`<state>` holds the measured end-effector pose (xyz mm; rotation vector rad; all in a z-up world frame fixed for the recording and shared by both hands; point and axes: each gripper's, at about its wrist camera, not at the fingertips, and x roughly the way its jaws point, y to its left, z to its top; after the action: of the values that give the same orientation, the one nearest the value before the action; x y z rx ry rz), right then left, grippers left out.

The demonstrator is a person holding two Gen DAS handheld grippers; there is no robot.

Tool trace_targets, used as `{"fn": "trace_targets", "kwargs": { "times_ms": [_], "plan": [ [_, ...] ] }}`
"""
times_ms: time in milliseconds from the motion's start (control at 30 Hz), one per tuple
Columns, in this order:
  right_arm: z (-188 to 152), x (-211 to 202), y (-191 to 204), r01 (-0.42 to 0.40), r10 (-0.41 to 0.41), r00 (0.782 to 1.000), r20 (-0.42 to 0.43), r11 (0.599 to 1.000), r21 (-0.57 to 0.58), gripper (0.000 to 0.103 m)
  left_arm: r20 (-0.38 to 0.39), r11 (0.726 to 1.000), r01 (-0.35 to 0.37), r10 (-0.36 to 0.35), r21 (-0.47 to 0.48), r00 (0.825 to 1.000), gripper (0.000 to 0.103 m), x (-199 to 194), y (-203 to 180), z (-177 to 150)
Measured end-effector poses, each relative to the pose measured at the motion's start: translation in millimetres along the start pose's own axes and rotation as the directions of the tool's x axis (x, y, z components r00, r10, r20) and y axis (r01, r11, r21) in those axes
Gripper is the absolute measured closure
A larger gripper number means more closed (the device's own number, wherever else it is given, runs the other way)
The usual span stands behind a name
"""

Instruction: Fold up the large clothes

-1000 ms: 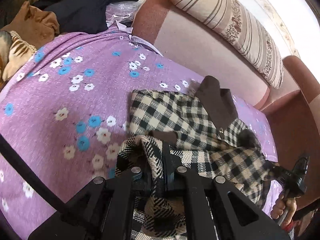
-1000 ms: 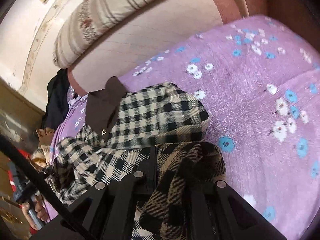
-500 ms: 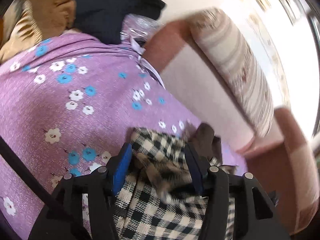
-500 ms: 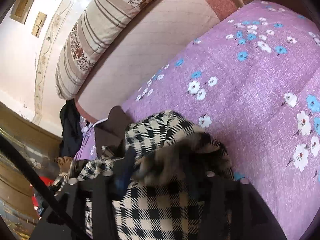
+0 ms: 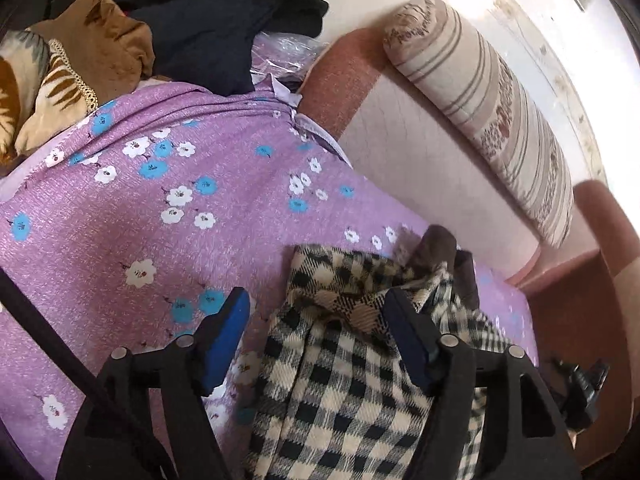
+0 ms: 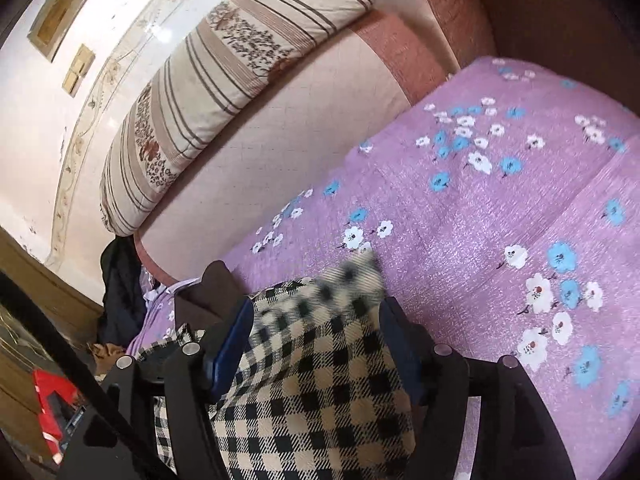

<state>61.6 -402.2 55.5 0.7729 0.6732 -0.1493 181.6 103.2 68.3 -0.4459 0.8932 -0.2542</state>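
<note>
A black-and-cream checked garment (image 5: 344, 376) with a dark brown collar (image 5: 440, 248) lies folded on the purple flowered cover (image 5: 140, 208). My left gripper (image 5: 316, 320) is open, its blue-padded jaws spread over the garment's near fold without gripping it. My right gripper (image 6: 316, 324) is open too, its jaws standing either side of the checked garment (image 6: 316, 392); a corner of the cloth (image 6: 352, 276) is blurred in front of it. The brown collar (image 6: 204, 296) shows at its left.
A striped bolster (image 5: 496, 112) lies on the sofa back (image 5: 420, 160). Dark and brown clothes (image 5: 200, 20) are piled at the far left. The sofa arm (image 5: 600, 264) stands at the right. A red object (image 6: 52, 404) sits low left in the right wrist view.
Both grippers were shut on the checked cloth one second ago; they have opened and let it drop onto the folded garment. Both cameras have pulled back slightly.
</note>
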Motion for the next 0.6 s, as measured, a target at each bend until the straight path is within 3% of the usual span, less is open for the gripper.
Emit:
{"fn": "trace_targets", "kwargs": {
  "times_ms": [100,200,300,367,467,533,600],
  "plan": [
    [-12,1,25,-0.021,0.018,0.999,-0.036,0.996,-0.083,0.033,-0.035,0.999,-0.001,0.003,0.036,0.999,0.033,-4,-1,-5],
    [-39,7,64,-0.092,0.070,0.989,-0.128,0.980,-0.177,0.033,-0.027,0.997,-0.043,0.045,0.064,0.999,0.033,-17,-2,-8],
    [-74,24,112,-0.211,0.141,0.954,-0.266,0.942,-0.259,0.040,-0.005,0.992,-0.087,0.088,0.096,0.996,0.033,-33,-3,-9],
    [-105,45,157,-0.286,0.155,0.917,-0.368,0.898,-0.334,0.047,0.002,0.989,-0.101,0.101,0.110,0.995,0.033,-41,-1,-11],
    [-147,88,215,-0.362,0.116,0.858,-0.501,0.828,-0.428,0.058,-0.006,0.984,-0.114,0.116,0.140,0.993,0.033,-48,1,-15],
    [-165,122,245,-0.352,0.051,0.848,-0.527,0.798,-0.489,0.058,-0.007,0.982,-0.115,0.118,0.152,0.993,0.033,-51,4,-17],
    [-172,159,268,-0.303,-0.018,0.855,-0.518,0.794,-0.527,0.058,-0.015,0.981,-0.116,0.120,0.155,0.993,0.033,-52,9,-19]
  ]
}}
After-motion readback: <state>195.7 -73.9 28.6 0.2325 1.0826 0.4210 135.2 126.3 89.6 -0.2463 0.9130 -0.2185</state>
